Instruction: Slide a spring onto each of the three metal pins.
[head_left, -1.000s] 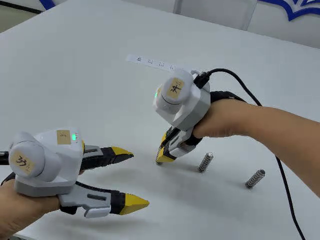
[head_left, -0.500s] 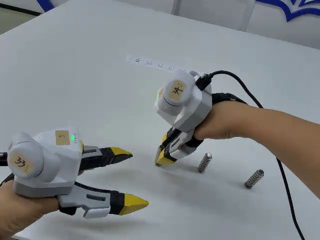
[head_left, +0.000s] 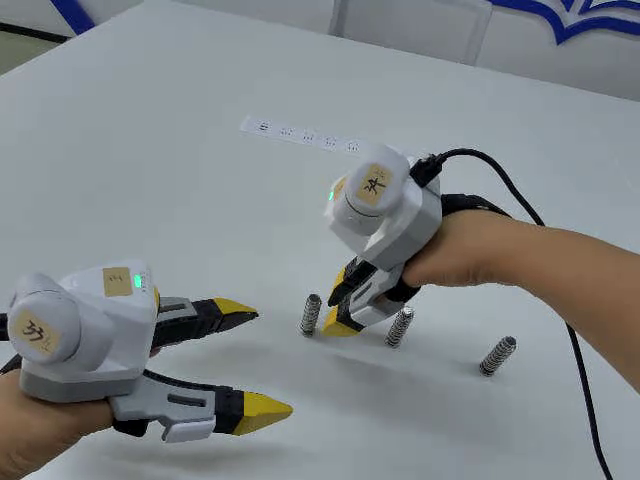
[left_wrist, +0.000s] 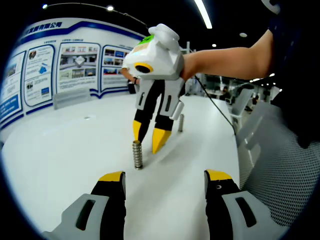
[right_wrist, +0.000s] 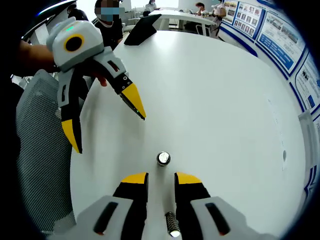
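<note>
Release! The right claw (head_left: 336, 312) has let go of the spring (head_left: 311, 314) it was pinching half a second ago and has lifted clear. Its jaws now stand a little apart with nothing between them, tips hanging just beside the coil, at its three o'clock in the head view. The spring stands upright on the bench (head_left: 150, 150), untouched, and it has not toppled. In the left gripper view it sits just below the claw's tips. In the right gripper view it is seen end-on at twelve o'clock ahead of the jaws, with a bright round centre that reads as a pin head, though the pin cannot be told from the coil.

Out toward three o'clock, the second spring (head_left: 399, 326) and the third spring (head_left: 497, 355) stand as they did, each apart from the next. The whole head view has drifted, but that is the camera, not the springs.

The left claw (head_left: 272, 362) hovers at seven o'clock, jaws wide apart, empty, well clear of the row.

So: three coils upright, none lying loose, neither claw carrying anything. That looks like the last spring seated, and the task is probably done or down to a final check. The risk now is the withdrawal, since a tip could brush the first or second coil, which flank the right claw closely.
</note>
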